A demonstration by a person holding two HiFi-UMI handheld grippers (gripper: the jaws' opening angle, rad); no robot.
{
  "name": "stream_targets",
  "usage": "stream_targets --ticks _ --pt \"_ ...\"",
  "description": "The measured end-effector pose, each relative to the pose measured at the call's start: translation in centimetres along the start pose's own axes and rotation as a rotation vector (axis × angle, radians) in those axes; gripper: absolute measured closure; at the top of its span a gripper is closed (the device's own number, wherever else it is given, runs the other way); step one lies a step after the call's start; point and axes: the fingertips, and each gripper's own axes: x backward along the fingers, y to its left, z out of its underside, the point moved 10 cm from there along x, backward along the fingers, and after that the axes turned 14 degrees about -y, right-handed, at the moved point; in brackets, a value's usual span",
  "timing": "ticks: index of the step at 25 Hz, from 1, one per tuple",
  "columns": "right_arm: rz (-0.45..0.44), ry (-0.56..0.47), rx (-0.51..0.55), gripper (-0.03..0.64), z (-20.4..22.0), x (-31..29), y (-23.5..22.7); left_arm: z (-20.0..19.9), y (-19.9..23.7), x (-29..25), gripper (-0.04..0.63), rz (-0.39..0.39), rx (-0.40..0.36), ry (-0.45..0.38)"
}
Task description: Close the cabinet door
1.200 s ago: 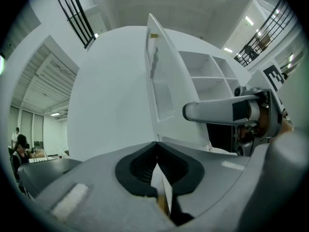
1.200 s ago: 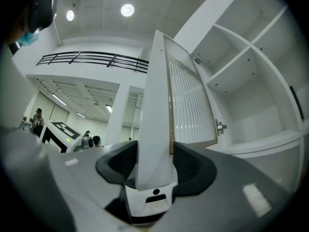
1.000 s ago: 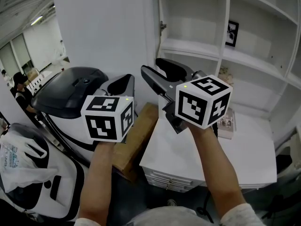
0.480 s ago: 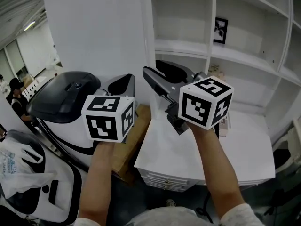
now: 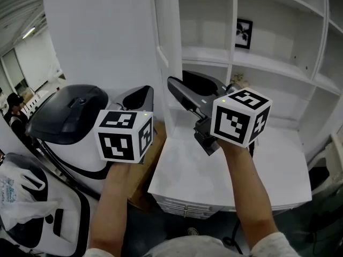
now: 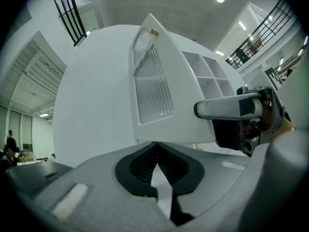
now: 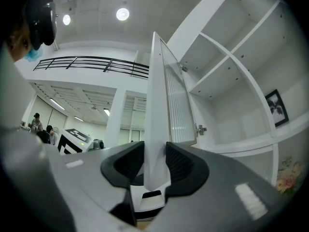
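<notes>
The white cabinet door (image 5: pixel 167 47) with a ribbed panel stands open, edge-on to me in the head view. My right gripper (image 5: pixel 185 87) reaches to its lower free edge. In the right gripper view the door (image 7: pixel 159 105) runs straight between the jaws, which are closing, and both pads of my right gripper (image 7: pixel 155 161) touch the edge. My left gripper (image 5: pixel 136 98) hovers left of the door, shut with nothing in it. In the left gripper view my left gripper (image 6: pixel 155 146) points at the door's (image 6: pixel 152 81) outer face, and the right gripper (image 6: pixel 231 108) shows at the right.
Open white shelves fill the right, with a framed picture (image 5: pixel 244 33) on one. A white drawer unit (image 5: pixel 278 165) stands below them. To the left sit a black-and-white machine (image 5: pixel 69 116), a cardboard box (image 5: pixel 155 143) and a plastic bag (image 5: pixel 16 191). A person (image 5: pixel 13 108) stands far left.
Both grippers have moved forward toward the door. The right jaws have narrowed onto the door's edge. The left gripper stays shut.
</notes>
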Motion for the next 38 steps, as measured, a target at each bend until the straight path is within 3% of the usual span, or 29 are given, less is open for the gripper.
stream_targets --ticks 17,38 --pt "0.108 -0.004 0.024 0.525 -1.7 3.5 -4.8 0.9 -3.4 -4.0 0.597 0.089 0.026 -0.017" --pt "0.205 0.013 0.099 0.54 -3.1 5.3 -11.0 1.2 -6.8 -9.8 0.597 0.171 0.037 -0.042"
